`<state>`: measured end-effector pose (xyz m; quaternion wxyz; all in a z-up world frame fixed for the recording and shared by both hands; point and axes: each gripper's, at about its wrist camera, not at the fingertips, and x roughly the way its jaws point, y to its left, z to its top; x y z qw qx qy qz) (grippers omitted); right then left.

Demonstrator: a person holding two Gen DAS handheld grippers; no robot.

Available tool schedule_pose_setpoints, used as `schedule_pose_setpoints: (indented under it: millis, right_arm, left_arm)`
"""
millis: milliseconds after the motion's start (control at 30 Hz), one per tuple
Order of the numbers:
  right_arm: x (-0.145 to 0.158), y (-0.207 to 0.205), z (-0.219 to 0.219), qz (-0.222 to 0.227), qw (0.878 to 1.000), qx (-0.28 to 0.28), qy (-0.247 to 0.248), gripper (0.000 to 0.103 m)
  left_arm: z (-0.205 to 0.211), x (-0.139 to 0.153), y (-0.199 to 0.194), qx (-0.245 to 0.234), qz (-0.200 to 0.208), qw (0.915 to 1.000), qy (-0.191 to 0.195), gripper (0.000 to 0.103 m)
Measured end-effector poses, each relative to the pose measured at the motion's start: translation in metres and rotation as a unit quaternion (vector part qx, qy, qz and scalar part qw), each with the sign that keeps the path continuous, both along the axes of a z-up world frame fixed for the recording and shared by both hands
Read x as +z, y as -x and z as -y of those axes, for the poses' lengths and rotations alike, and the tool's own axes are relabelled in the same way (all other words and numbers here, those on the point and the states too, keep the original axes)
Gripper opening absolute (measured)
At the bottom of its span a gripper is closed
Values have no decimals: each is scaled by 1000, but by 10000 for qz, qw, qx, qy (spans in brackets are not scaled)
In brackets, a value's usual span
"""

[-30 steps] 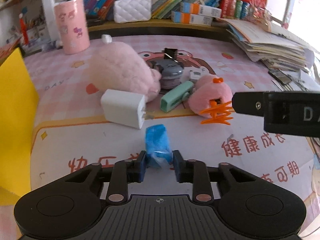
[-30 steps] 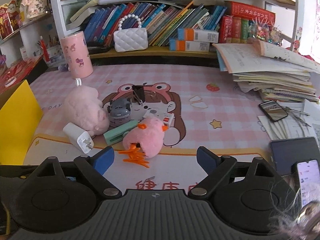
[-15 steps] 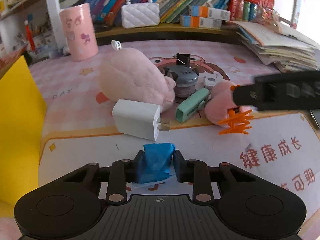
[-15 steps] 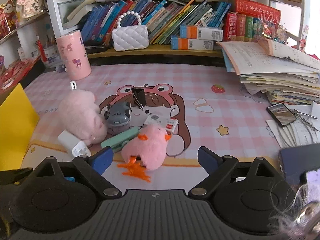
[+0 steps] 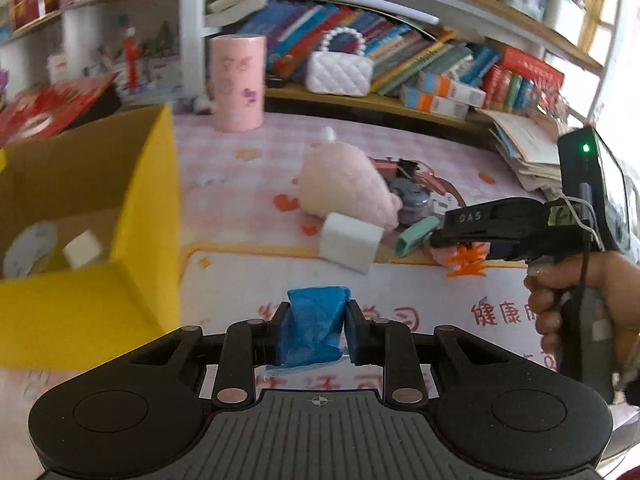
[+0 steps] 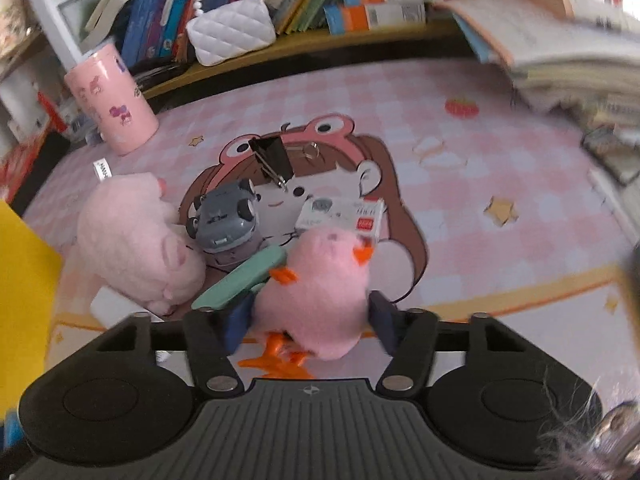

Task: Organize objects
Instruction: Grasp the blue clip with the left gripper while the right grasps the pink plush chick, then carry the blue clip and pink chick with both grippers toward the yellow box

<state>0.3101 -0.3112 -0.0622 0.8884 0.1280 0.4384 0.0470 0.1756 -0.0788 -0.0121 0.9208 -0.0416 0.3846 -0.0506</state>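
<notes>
Left gripper (image 5: 315,330) clamps blue packet (image 5: 316,330), now lifted off mat and swung left since 0.5 s ago: yellow box (image 5: 148,216) fills view at 9 o'clock, open top showing (white block and round item already inside). Means drop-off likely next.

Right gripper (image 6: 310,326) has dropped from hover onto pink duck plush (image 6: 320,292); plush sits between blue pads, at 12 o'clock. Jaws narrowed around it, full contact unclear, so second pick seems underway. Green stapler (image 6: 240,280) touches plush at 10 o'clock (snag risk).

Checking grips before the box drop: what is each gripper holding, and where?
Left gripper clamps the blue packet by its sides. Right gripper's jaws flank the pink duck plush; grip unclear.
</notes>
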Motion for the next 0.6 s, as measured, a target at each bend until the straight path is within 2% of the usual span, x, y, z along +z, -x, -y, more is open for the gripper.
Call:
schedule_pose_setpoints:
  millis: [167, 367, 467, 600]
  right_arm:
    - [8, 12, 5, 139, 9994, -229, -207, 51]
    - [35, 60, 2, 280, 9991, -305, -102, 51]
    - [45, 87, -11, 230, 9996, -183, 11, 52]
    - [55, 128, -43, 358, 9987, 256, 256, 52]
  left_arm:
    - [-15, 0, 16, 100, -17, 9999, 84, 25]
    - [-22, -5, 24, -48, -21, 9997, 227, 25]
    - [-27, -5, 32, -128, 19, 9994, 311, 25]
    - [-45, 1, 47, -79, 190, 9990, 395, 25]
